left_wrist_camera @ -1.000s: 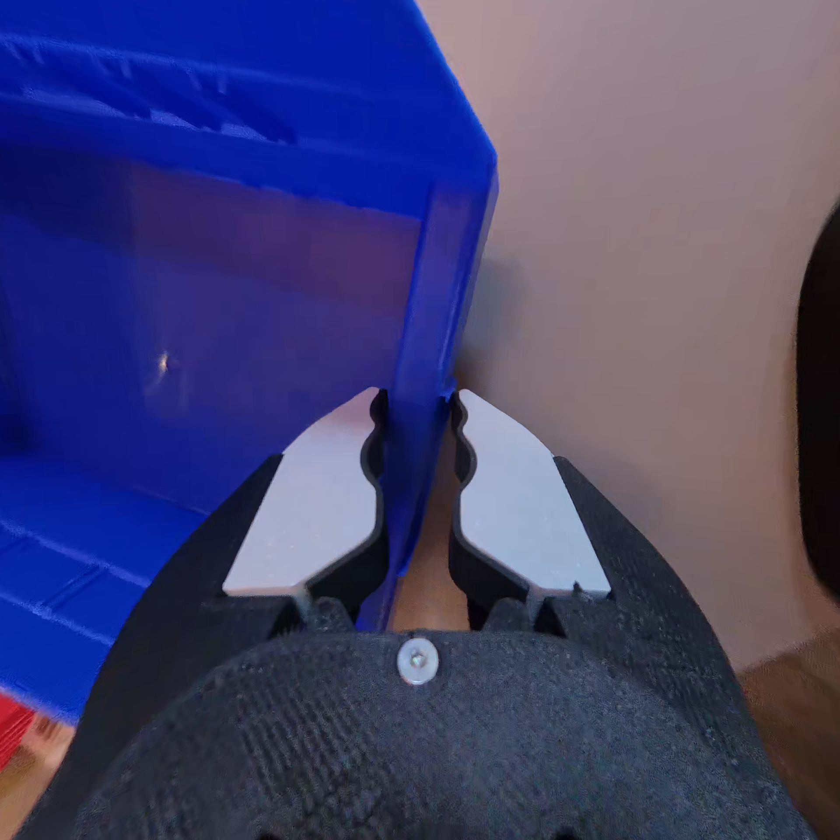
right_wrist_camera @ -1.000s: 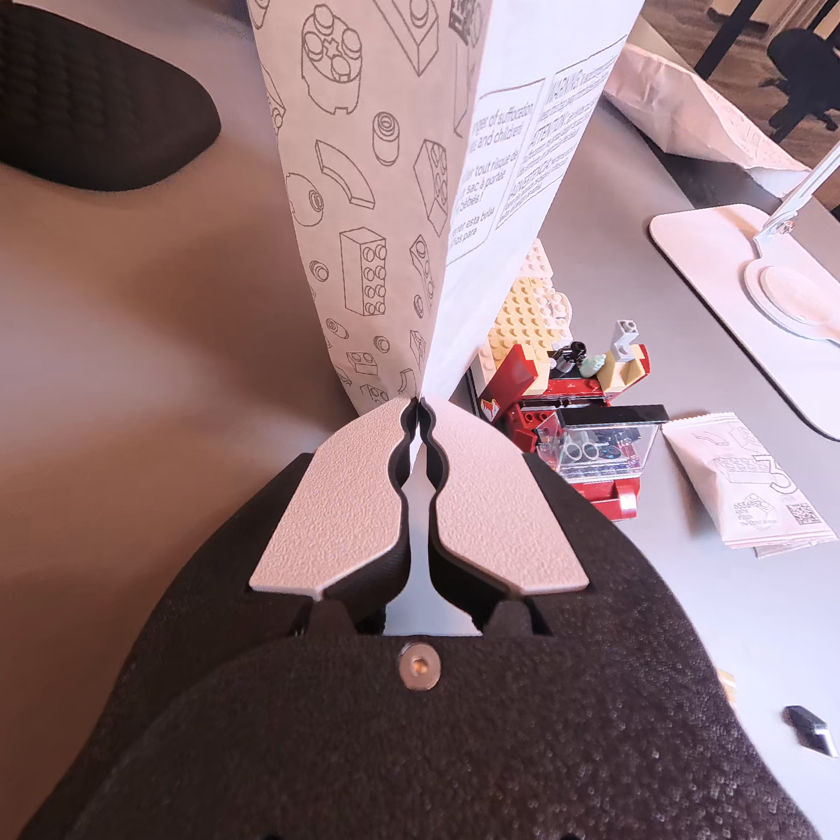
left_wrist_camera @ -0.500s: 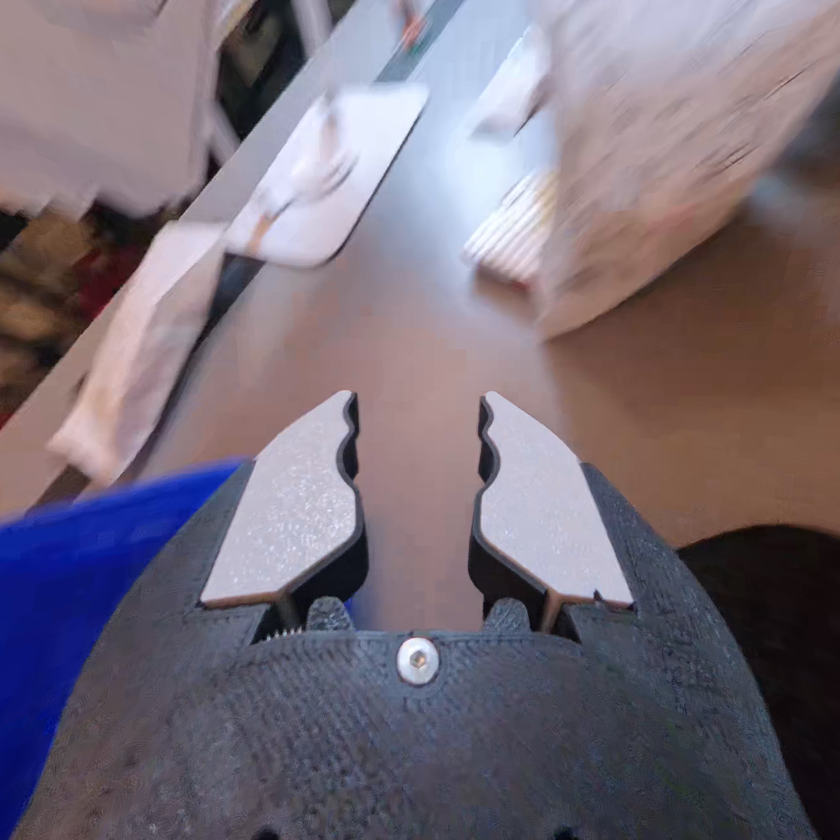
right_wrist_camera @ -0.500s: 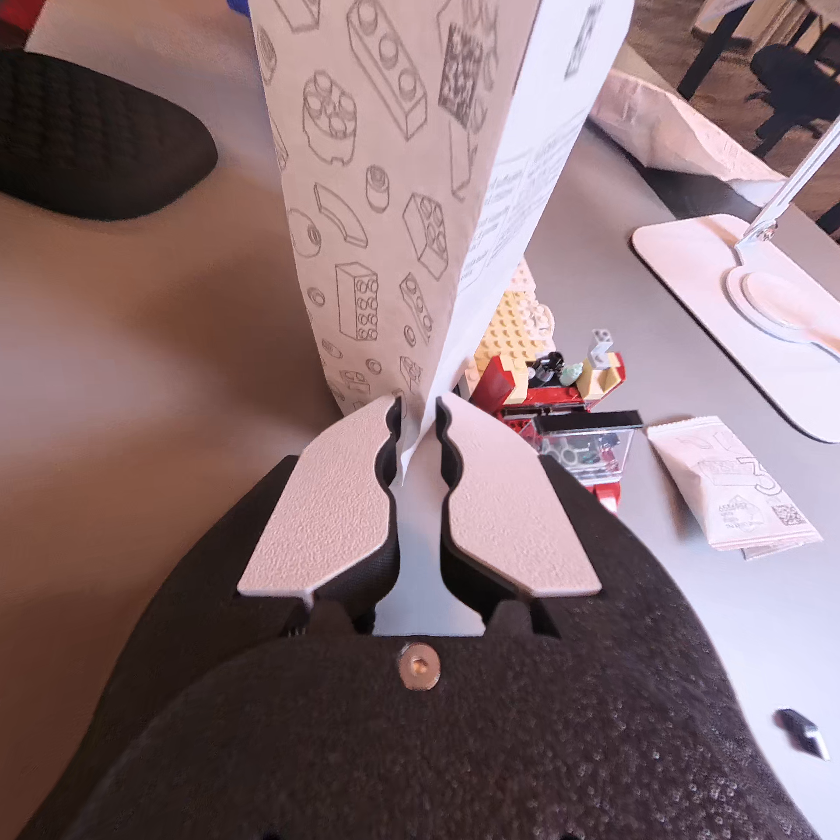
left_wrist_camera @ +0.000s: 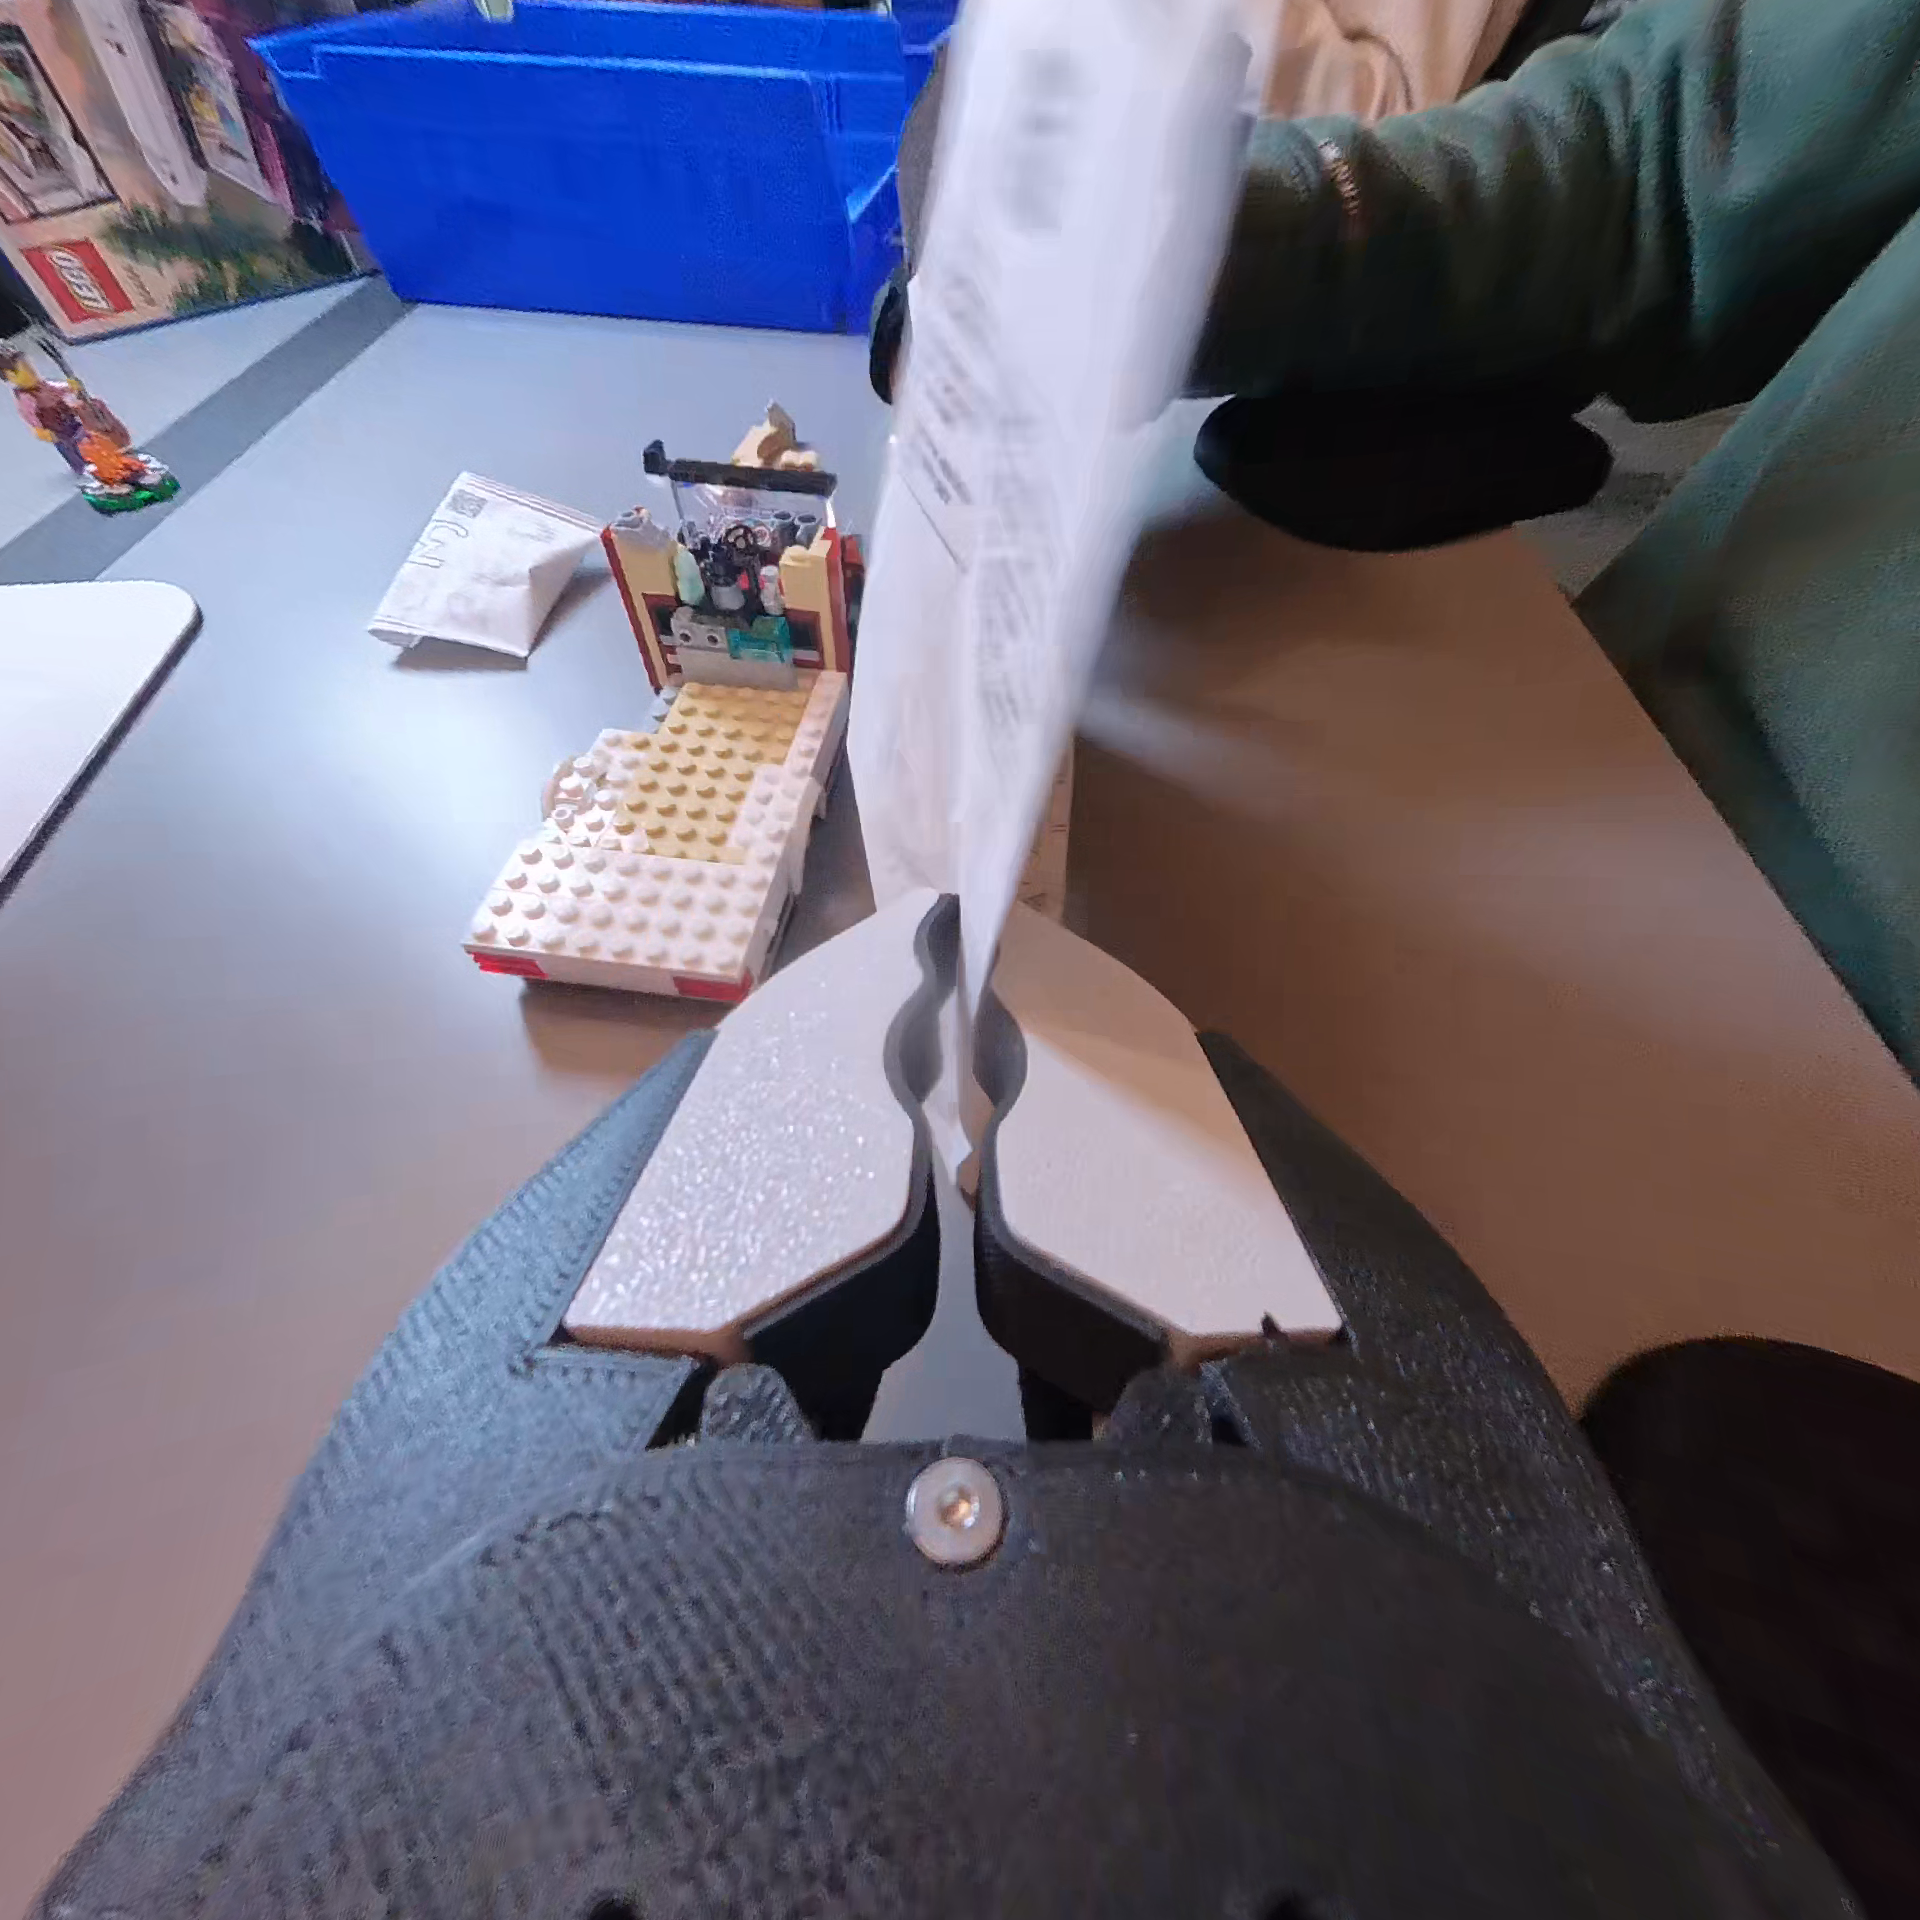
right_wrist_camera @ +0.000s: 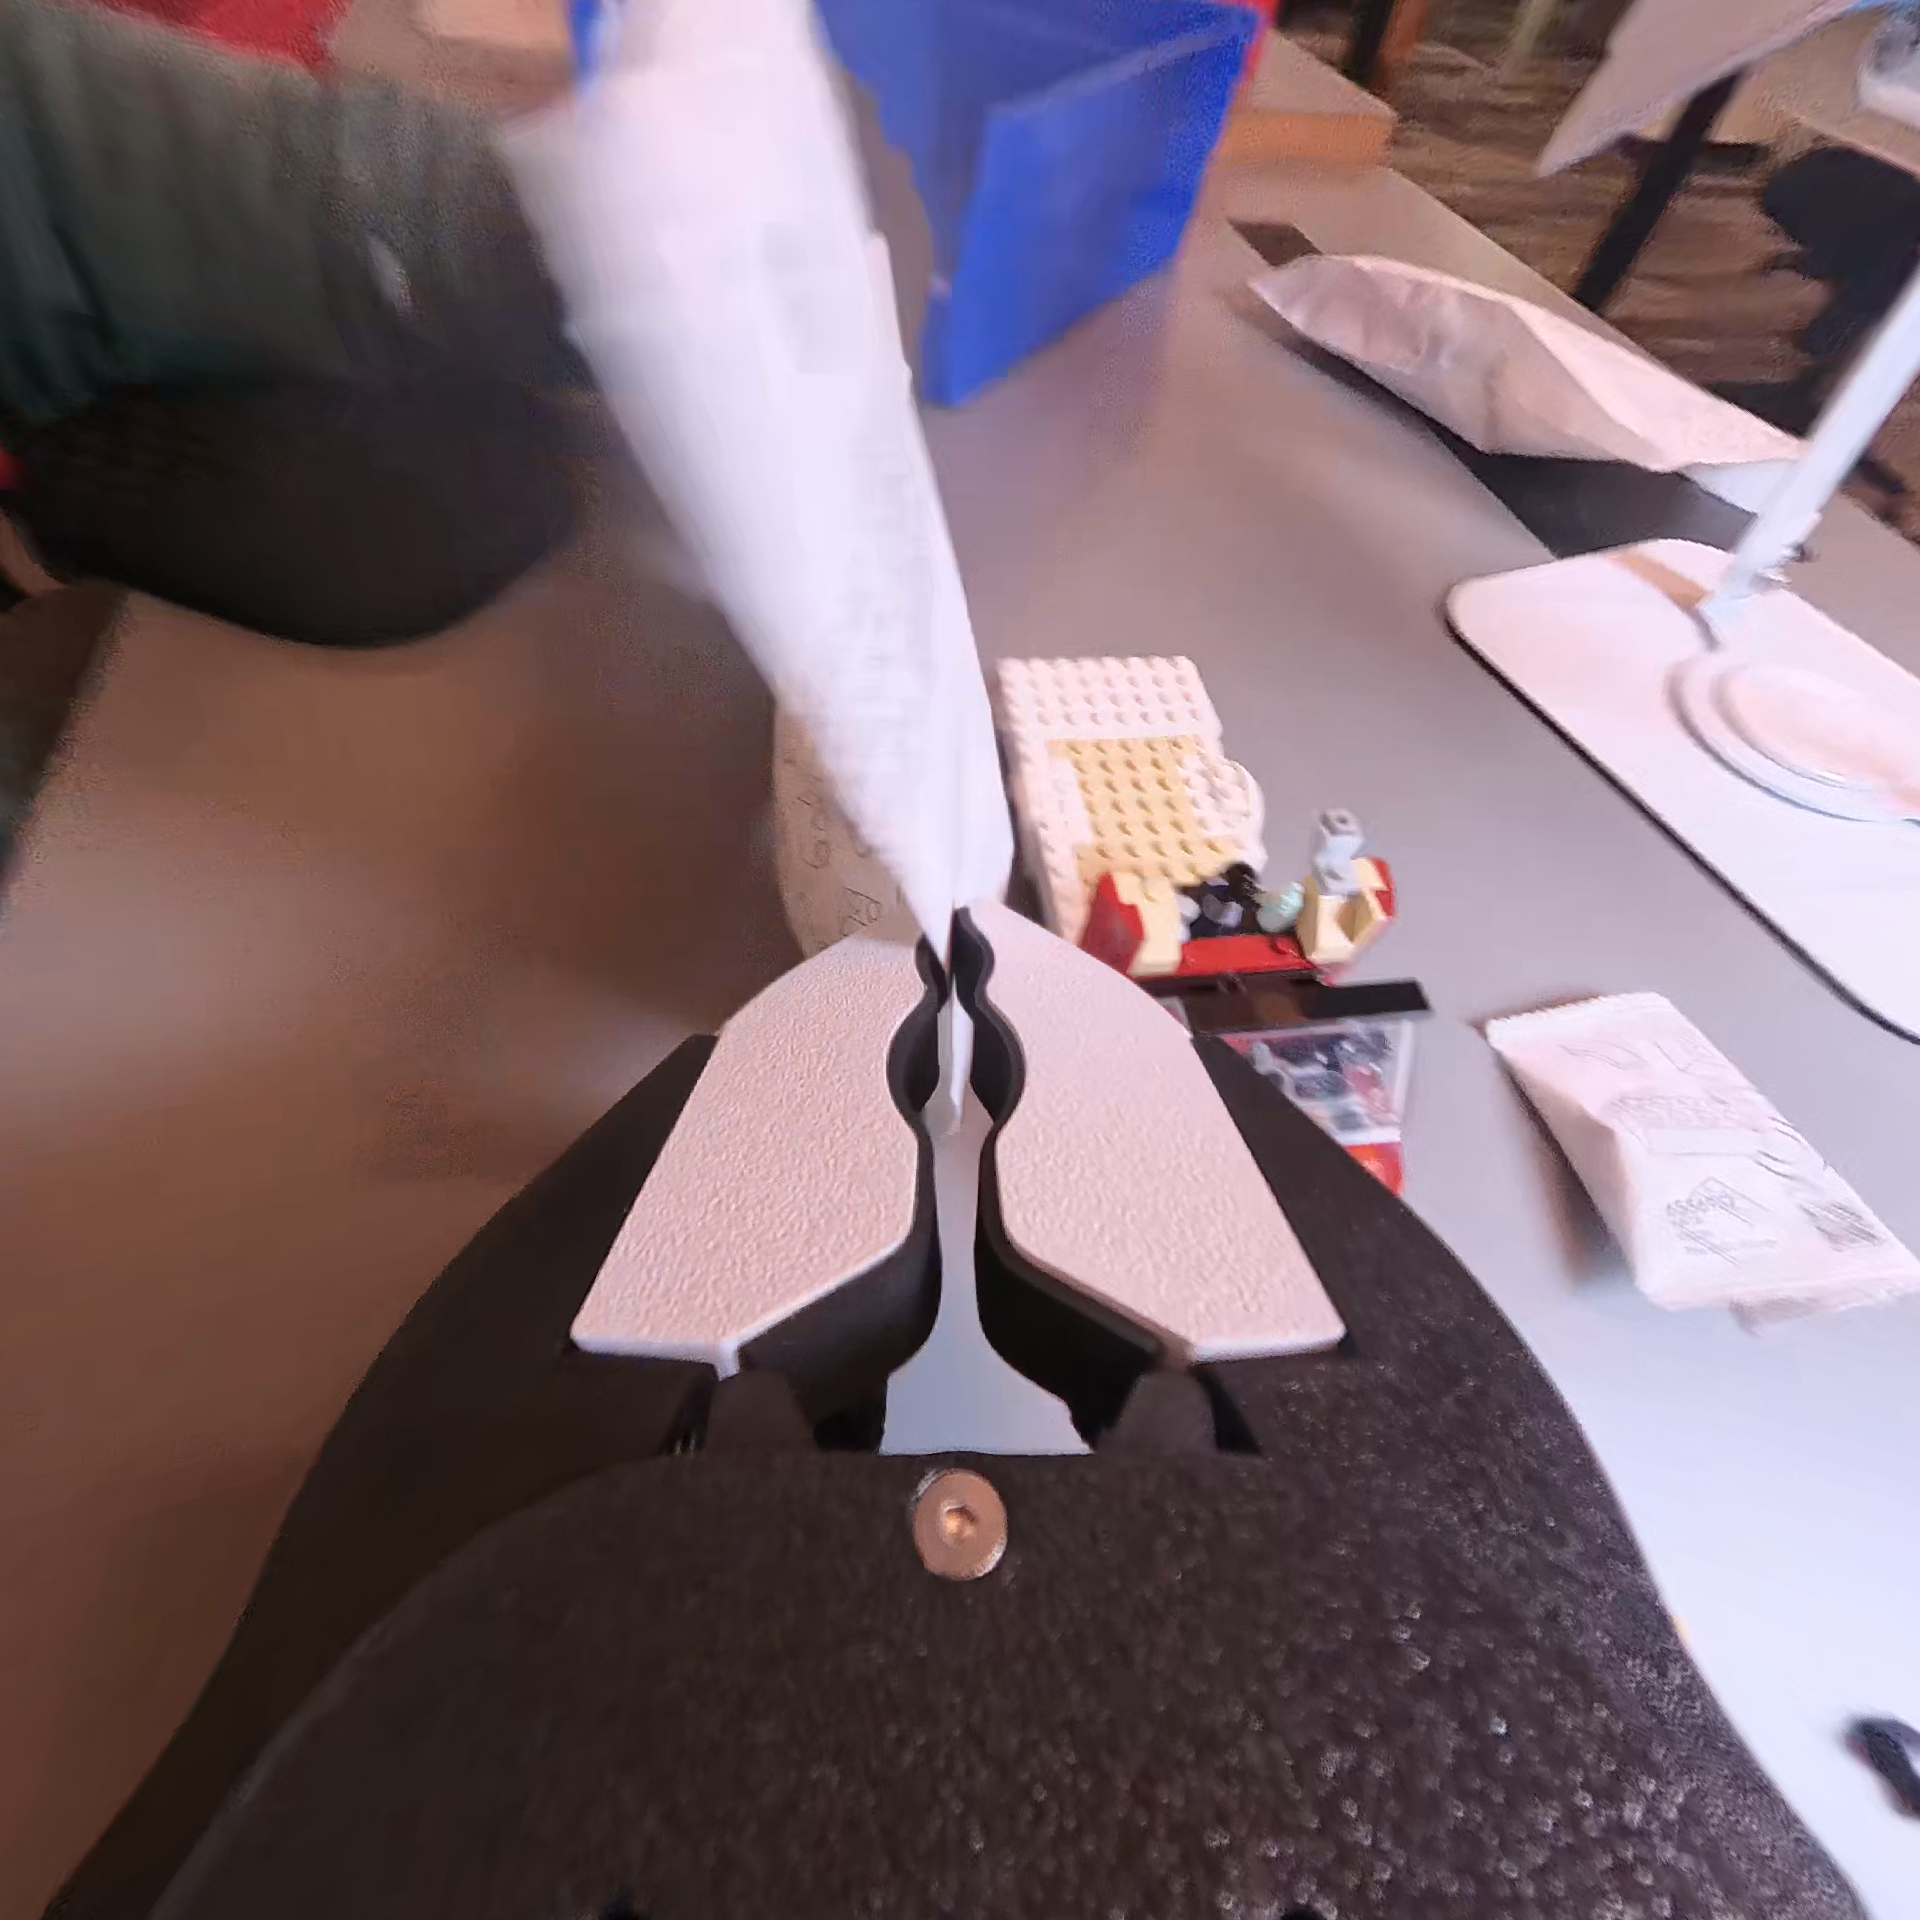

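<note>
A white printed paper bag (left_wrist_camera: 1018, 468) hangs upright between my two grippers, blurred by motion. My left gripper (left_wrist_camera: 961, 925) is shut on one edge of it, and the paper runs down between the pads. My right gripper (right_wrist_camera: 961, 925) is shut on another edge of the same bag (right_wrist_camera: 790, 468). The right gripper's black body (left_wrist_camera: 1392, 468), held by a green-sleeved arm (left_wrist_camera: 1558, 208), shows behind the bag in the left wrist view. The left gripper's body (right_wrist_camera: 281, 520) shows at the left of the right wrist view. A white, tan and red brick model (left_wrist_camera: 686, 810) stands on the grey table just beside the bag.
A small white paper packet (left_wrist_camera: 478, 566) lies beyond the model (right_wrist_camera: 1143, 810). A blue bin (left_wrist_camera: 623, 177) stands at the back. A white lamp base (right_wrist_camera: 1714, 727) and a larger white bag (right_wrist_camera: 1507, 364) are on the right. A small figure (left_wrist_camera: 83, 436) stands far left. Spacing between my two grippers at the tips: around 12 cm. My right gripper is the nearer one to the small figure (left_wrist_camera: 83, 436): about 40 cm, against 45 cm.
My left gripper let go of the blue bin's wall, swung over open and shut on the paper bag. My right gripper's pads parted briefly, then shut on the bag's edge once more.
</note>
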`<state>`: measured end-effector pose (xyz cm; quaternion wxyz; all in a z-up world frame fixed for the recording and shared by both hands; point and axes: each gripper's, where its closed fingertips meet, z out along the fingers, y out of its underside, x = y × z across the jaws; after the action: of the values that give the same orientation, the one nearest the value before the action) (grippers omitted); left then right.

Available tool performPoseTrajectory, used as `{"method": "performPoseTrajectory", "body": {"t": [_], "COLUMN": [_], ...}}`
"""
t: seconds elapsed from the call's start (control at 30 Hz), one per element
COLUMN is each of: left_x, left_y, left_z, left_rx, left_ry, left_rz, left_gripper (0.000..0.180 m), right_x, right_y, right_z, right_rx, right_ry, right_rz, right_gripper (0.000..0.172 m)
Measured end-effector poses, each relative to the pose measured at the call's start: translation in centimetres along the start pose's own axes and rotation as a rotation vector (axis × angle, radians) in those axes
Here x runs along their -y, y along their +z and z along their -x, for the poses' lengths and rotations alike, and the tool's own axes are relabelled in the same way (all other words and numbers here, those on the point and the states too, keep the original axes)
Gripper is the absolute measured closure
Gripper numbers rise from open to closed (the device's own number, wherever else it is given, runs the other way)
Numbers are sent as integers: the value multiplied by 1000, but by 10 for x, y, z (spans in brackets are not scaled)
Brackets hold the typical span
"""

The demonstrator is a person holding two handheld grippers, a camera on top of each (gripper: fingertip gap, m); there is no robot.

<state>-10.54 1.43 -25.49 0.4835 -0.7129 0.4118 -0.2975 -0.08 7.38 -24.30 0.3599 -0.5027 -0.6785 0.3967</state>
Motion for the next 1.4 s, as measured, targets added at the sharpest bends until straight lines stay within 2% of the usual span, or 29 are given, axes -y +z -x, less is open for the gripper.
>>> {"method": "performPoseTrajectory", "body": {"t": [0.1,0.17,0.2,0.27,0.3,0.33,0.4,0.47,0.6,0.73,0.77,0.83,0.9,0.93,1.03,1.17,1.27,1.4], "left_x": [-4,-3,-2,-9,-14,-17,-23,-28,-33,-33,-33,-34,-37,-39,-40,-40,-41,-41], "left_y": [-1,2,2,4,3,1,-4,-9,-3,0,1,1,1,1,3,3,2,2], "left_z": [-22,-27,-28,-29,-30,-31,-29,-27,-30,-33,-33,-32,-32,-32,-31,-29,-29,-27], "left_rx": [-24,-25,-11,4,5,6,17,27,38,52,58,64,57,56,46,53,64,81], "left_ry": [68,60,60,77,86,92,97,117,196,239,248,257,247,244,229,230,233,229], "left_rz": [54,54,44,84,114,127,140,172,213,210,206,209,217,222,210,212,219,224], "left_gripper": [179,180,174,150,143,140,140,152,170,172,172,171,169,169,168,168,168,168], "right_x": [-3,-3,-3,2,7,11,21,24,-21,-64,-72,-80,-63,-43,42,139,172,179], "right_y": [4,5,4,-5,-13,-23,-45,-57,-46,-9,-1,9,11,9,-6,-26,-23,-7], "right_z": [6,8,6,5,5,3,-16,-62,-150,-191,-192,-180,-169,-164,-138,-85,-43,4], "right_rx": [62,108,112,120,143,174,177,56,-110,-61,-15,110,140,127,79,80,143,227], "right_ry": [-23,12,13,-5,12,39,87,118,140,226,273,329,204,138,-64,-269,-328,-316], "right_rz": [36,48,55,42,37,32,16,24,288,483,521,572,533,484,299,161,145,136], "right_gripper": [172,171,165,142,132,130,136,143,143,134,137,167,171,171,171,171,171,171]}}
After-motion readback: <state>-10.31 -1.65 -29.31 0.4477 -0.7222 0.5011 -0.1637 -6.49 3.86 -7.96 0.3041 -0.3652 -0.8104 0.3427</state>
